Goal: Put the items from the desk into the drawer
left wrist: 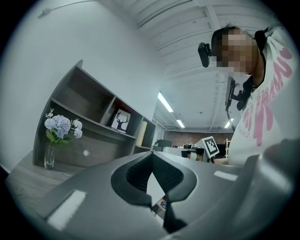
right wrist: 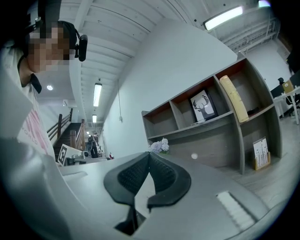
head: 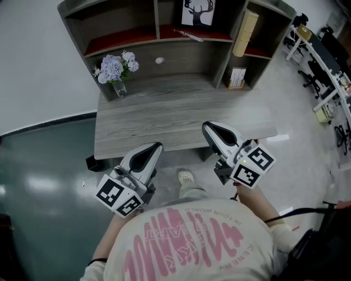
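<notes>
What is left to put away stands at the back of the grey wood-grain desk [head: 181, 115], under its shelf unit. A clear glass vase of pale blue flowers [head: 116, 71] stands upright at the back left. A small white printed card [head: 237, 78] is propped upright at the back right. Between them, on the grey back panel, sits a small white round knob [head: 159, 60]. I take that panel for the drawer front, though I cannot make out a seam, and it looks shut.

Your left hand-held gripper [head: 159, 145] sits at the desk's near edge, jaws closed tip to tip with nothing between them. Your right hand-held gripper [head: 205, 125] is likewise closed and empty, its tips just over the near edge. Both point across the desk toward the shelves.

The vase lies ahead and to the left of your left gripper, so that hand is the nearer one. The card lies ahead and to the right of your right gripper. The knob is roughly straight ahead of the left one and well apart from both. You will probably need to part the jaws and pull that knob first.

The card's print is too small to read. The white picture with a black stag's head [head: 198, 11] on the shelf carries no words. The pale yellow book-like slab [head: 245, 33] leaning beside it shows no label. Your shirt's pink print [head: 186, 241] appears upside down, and only "IN YOUR WORLD" can be read.
</notes>
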{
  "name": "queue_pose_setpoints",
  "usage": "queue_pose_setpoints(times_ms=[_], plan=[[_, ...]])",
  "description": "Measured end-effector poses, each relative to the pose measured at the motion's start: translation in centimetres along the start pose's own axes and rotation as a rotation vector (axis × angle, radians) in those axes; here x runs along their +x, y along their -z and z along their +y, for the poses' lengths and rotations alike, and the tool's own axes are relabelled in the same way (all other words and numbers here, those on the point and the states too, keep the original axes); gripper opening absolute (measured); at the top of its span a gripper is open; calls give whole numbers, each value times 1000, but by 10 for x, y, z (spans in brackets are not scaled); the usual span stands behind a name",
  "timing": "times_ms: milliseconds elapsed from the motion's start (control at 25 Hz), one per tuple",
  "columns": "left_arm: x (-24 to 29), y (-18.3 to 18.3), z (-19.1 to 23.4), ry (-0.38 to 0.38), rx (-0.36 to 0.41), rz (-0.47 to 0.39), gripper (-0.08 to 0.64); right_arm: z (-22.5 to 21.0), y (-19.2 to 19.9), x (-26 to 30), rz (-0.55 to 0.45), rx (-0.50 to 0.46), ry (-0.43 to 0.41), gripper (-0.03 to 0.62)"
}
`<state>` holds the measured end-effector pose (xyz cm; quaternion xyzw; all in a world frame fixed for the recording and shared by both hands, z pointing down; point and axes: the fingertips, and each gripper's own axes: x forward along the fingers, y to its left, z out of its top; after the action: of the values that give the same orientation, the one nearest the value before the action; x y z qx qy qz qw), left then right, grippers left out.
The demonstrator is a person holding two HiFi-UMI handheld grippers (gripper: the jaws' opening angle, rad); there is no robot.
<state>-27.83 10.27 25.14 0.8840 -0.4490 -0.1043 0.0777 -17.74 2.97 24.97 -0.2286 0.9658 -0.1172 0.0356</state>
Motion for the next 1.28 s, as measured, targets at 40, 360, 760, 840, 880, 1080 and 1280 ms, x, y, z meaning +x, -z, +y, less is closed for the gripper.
queue_pose_setpoints(times_ms=[40,360,760,840,880,1080,1280], plan=[[4,-1,8,-11,1,-1,20,-11,-5,7,0,-12,6,5],[22,-12,58,-128,18,-17,20,-90,-63,53,-51,-79,39,6],[41,-25,118,-310,15,-37,20,-166,-113,124,-104,-152,2,71],[45,-27,126,-345,25,-45,20,-178,-115,133,-108,-149,-6,100],[48,-27,131,-363,22,-45,20,-186,-115,139,-105,-147,-8,107],[61,-19,152,-430,-3,-3,20,-228,-112,165,-102,-117,6,147],[72,-8,162,-447,-21,21,20,-252,-111,178,-118,-83,9,176]])
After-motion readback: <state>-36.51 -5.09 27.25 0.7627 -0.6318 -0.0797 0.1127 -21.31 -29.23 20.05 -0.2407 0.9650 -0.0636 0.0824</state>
